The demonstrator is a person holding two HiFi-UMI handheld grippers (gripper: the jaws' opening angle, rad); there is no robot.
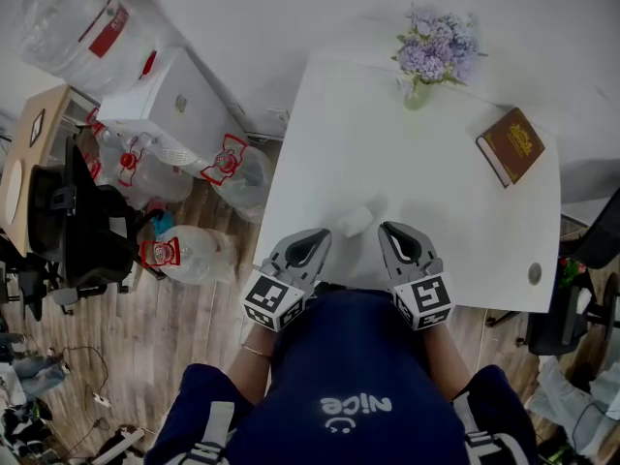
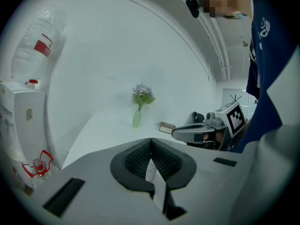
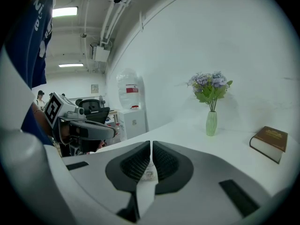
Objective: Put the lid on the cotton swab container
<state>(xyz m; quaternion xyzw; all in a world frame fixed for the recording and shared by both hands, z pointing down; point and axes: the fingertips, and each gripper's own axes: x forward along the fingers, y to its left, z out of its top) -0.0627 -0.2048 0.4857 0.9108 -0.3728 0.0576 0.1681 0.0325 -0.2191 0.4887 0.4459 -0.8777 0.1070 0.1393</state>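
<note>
White table (image 1: 426, 182) fills most of the head view, set against a pale wall, with water bottles (image 1: 184, 252) heaped on the wooden floor to its left. Far across the top lie a brown book (image 1: 511, 145) and a small vase of lilac flowers (image 1: 431, 51), both well clear of the work.

At the near edge the left gripper (image 1: 315, 232) and right gripper (image 1: 387, 227) point forward side by side. Each has its jaws clenched together on nothing.

Between their tips, and a little ahead, sits the cotton swab container (image 1: 356, 220), a small pale shape that shows only as a sliver through each gripper's closed jaws. It seems to lie tilted, but whether it is on its side cannot be told. No separate lid can be made out in any view.

The main risk is likely a knock. With both claws closed and so near, a forward push could slide or roll the light container across the smooth top, or back off the near edge just beside it. The pale plastic on white also makes it easy to misjudge the reach. And if the lid is elsewhere, searching for it could sweep the container aside.
</note>
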